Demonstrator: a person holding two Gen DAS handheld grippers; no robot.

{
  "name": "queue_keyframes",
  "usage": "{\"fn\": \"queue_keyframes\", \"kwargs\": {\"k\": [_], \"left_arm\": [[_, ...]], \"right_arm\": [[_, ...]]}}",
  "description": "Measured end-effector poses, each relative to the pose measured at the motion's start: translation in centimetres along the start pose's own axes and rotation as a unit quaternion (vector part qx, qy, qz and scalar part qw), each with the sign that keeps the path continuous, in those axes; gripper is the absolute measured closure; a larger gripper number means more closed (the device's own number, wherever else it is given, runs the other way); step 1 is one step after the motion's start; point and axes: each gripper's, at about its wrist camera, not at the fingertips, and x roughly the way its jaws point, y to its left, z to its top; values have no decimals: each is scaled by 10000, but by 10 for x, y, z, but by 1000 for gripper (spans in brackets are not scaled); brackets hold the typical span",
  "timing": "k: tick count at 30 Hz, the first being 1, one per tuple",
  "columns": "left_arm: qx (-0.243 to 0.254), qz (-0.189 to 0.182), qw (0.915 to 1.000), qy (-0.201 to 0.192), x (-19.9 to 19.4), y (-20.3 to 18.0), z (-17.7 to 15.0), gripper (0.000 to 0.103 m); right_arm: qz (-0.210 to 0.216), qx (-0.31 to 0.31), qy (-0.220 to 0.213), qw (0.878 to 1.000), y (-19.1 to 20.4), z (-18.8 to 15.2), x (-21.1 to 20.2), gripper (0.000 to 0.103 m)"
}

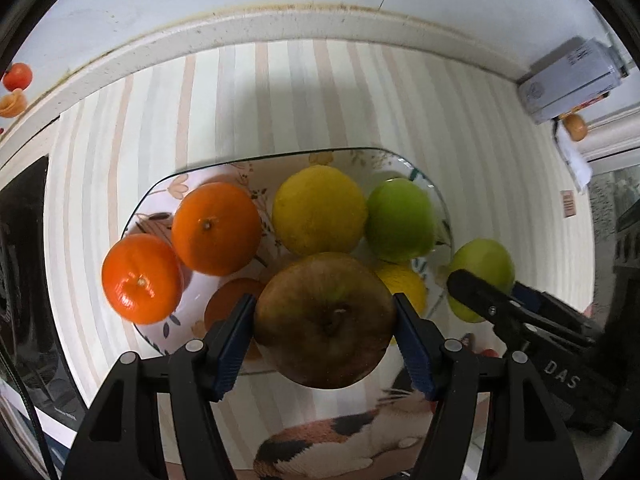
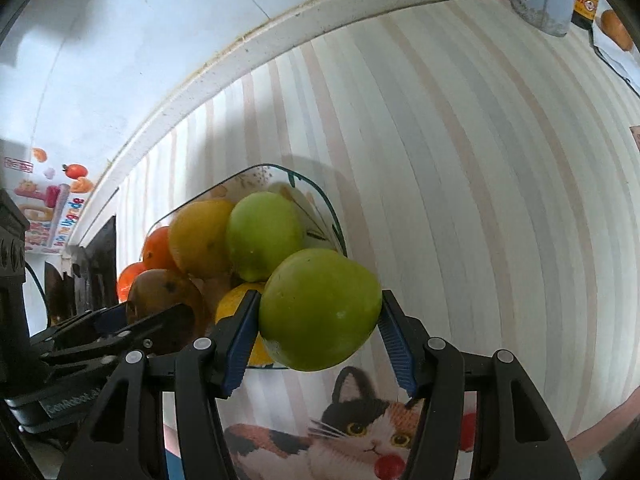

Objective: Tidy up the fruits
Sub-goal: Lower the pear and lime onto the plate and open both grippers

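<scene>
Fruits are being gathered on the floral glass plate [image 1: 416,172] on the striped tabletop [image 1: 320,92]: the left gripper [image 1: 325,320] clamps a dull brown round apple [image 1: 325,320], the right gripper [image 2: 318,312] a smooth green apple [image 2: 318,312], both above the plate's near edge, probably awaiting gentle placement beside the glossy oranges [image 1: 216,228].

I am viewing two evenly daylit fisheye frames. Soft shadows are falling behind the plate [image 1: 430,188] onto the striped tablecloth [image 1: 280,100]. Glare is glinting on the nearest orange [image 1: 141,278]. Straight stripes are bowing toward the black, vignetted corners, and the wall stickers [image 2: 48,200] are blurring at the edge.
</scene>
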Motion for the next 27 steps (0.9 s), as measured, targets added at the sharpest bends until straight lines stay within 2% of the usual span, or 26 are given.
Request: {"fn": "queue_keyframes", "kwargs": {"k": [9, 11, 13, 15, 18, 27], "left_arm": [[-101, 34, 9999, 100, 10, -3, 4, 37], [-103, 126, 9998, 72, 9, -2, 2, 33], [-179, 130, 9997, 46, 9, 0, 1, 18], [-240, 122, 9996, 8, 7, 6, 0, 11], [-373, 101, 9993, -15, 4, 15, -2, 11], [-494, 82, 9984, -276, -15, 30, -7, 10]], "right_arm": [[-42, -24, 36, 10000, 0, 3, 7, 41], [-47, -31, 56, 10000, 0, 5, 7, 41], [20, 3, 130, 9999, -2, 5, 8, 35], [56, 60, 140, 9999, -4, 4, 8, 31], [121, 20, 166, 9998, 0, 4, 10, 31], [-25, -103, 144, 9998, 7, 1, 5, 12]]}}
